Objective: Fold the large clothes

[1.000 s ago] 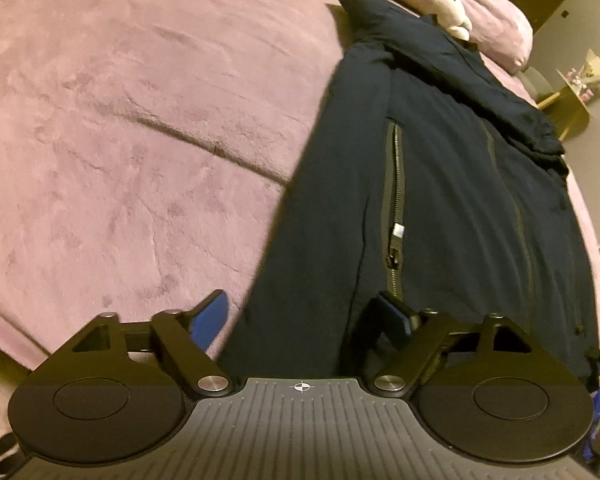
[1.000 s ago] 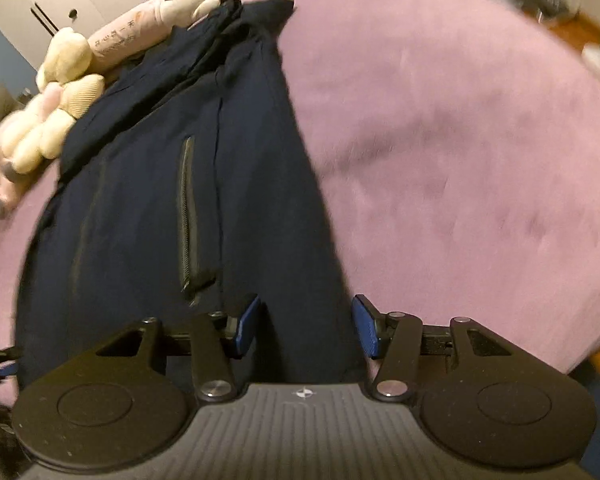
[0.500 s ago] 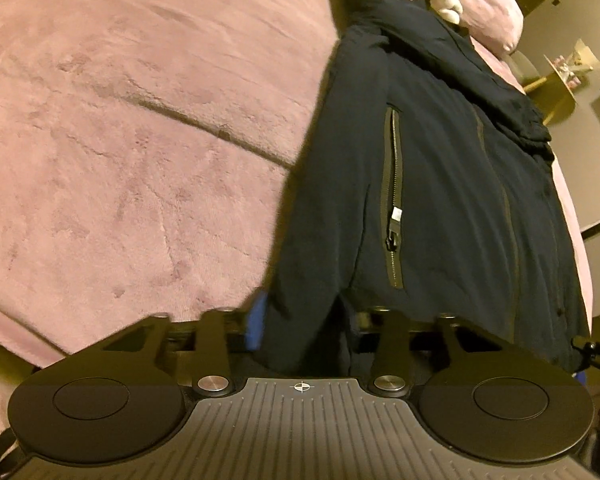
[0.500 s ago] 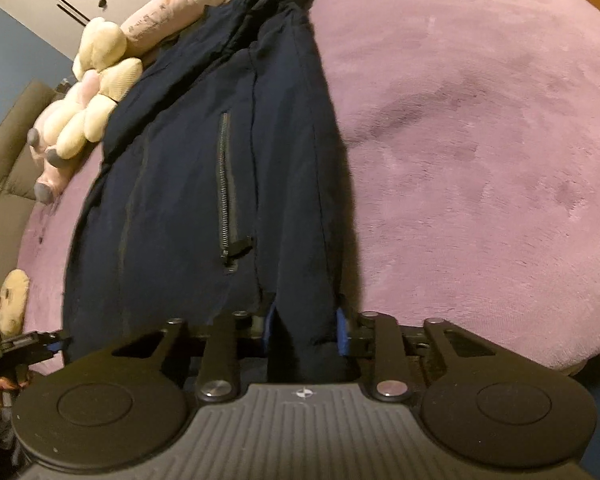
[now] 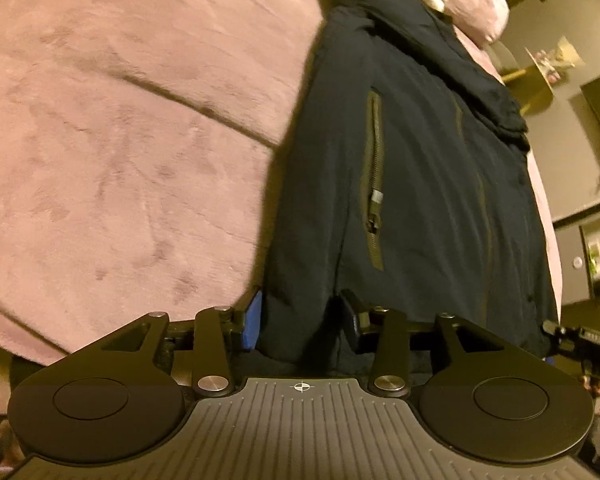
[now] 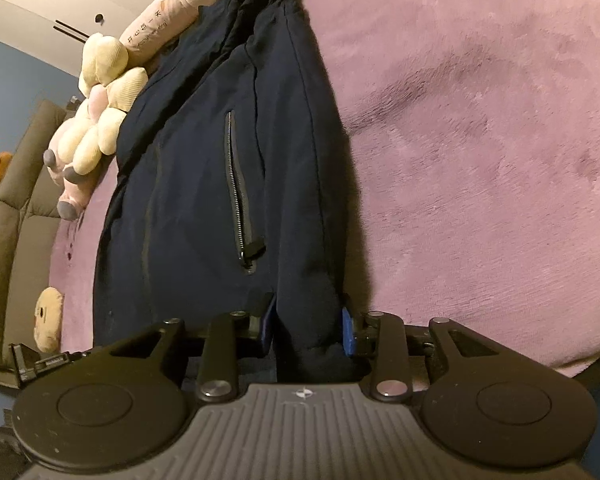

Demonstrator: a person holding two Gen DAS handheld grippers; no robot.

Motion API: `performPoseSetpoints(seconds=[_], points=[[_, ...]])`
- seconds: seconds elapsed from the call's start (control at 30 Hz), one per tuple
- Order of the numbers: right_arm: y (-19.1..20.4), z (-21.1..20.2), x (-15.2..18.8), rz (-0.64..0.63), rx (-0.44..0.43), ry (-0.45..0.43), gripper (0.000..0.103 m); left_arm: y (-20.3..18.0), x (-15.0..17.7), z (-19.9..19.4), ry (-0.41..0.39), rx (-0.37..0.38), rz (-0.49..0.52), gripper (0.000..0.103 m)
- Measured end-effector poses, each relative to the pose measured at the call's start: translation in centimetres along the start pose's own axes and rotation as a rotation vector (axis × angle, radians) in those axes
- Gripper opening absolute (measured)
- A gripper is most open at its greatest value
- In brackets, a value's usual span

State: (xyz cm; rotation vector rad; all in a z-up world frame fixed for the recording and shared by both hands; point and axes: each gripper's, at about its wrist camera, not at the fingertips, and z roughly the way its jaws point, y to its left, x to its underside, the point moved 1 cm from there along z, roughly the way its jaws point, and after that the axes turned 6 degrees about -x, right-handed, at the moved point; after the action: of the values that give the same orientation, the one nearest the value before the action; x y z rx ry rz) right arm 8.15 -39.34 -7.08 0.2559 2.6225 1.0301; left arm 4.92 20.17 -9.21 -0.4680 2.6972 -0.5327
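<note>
Jacket, dark navy and large, lies flat along a bed covered in a pink plush blanket. Its sleeves appear already folded in, so it forms one long narrow strip. The collar end is far from the cameras, close to soft toys and a pillow. The hem is nearest the cameras, at the bed's near edge.

Left gripper sits at the jacket's hem corner on the left side, with a thick bunch of cloth between its blue pads. Its jaws are partly apart and easing open a little, yet the cloth fills the gap and both pads touch it. Right gripper has the other hem corner the same way: cloth bunched between the pads, jaws widening slightly but in contact on both sides. A zipped pocket lies on the jacket just beyond each grip.

The step in hand looks like taking hold of the hem, ready to fold the jacket in half lengthwise. The next move probably calls for a firm pinch on both corners, then lifting them together and carrying the hem toward the collar, keeping both sides level so the fold lands straight.
</note>
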Motion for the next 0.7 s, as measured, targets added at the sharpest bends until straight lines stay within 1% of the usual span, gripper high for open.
performPoseSetpoints(seconds=[0.1, 0.13, 0.2, 0.23, 0.33, 0.43, 0.57, 0.7], points=[[0.3, 0.2, 0.0, -0.017, 0.000, 0.009, 0.033, -0.5, 0.0, 0.1, 0.003, -0.014, 0.013, 0.026], [0.6, 0.3, 0.2, -0.032, 0.004, 0.006, 0.032, -0.6, 0.0, 0.0, -0.002, -0.012, 0.010, 0.022], [1.0, 0.2, 0.1, -0.069, 0.011, 0.000, 0.022, -1.1, 0.1, -0.6, -0.031, -0.010, 0.020, 0.019], [1.4, 0.1, 0.1, -0.088, 0.018, -0.011, 0.021, -1.3, 0.0, -1.1, -0.049, 0.005, 0.017, 0.017], [2.9, -0.5, -0.2, -0.124, -0.006, -0.043, 0.017, -1.6, -0.8, -3.2, -0.135, 0.091, -0.033, 0.016], [4.4, -1.5, -1.4, -0.125, -0.057, -0.106, 0.015, -2.5, -2.5, -5.4, -0.227, 0.166, -0.074, 0.015], [6.3, -2.7, -3.8, -0.131, -0.112, -0.210, 0.014, -4.4, -5.2, -7.4, -0.323, 0.228, -0.083, 0.015], [7.7, -3.4, -7.2, -0.121, -0.147, -0.321, 0.013, -5.6, -8.6, -7.9, -0.377, 0.256, -0.117, 0.015]])
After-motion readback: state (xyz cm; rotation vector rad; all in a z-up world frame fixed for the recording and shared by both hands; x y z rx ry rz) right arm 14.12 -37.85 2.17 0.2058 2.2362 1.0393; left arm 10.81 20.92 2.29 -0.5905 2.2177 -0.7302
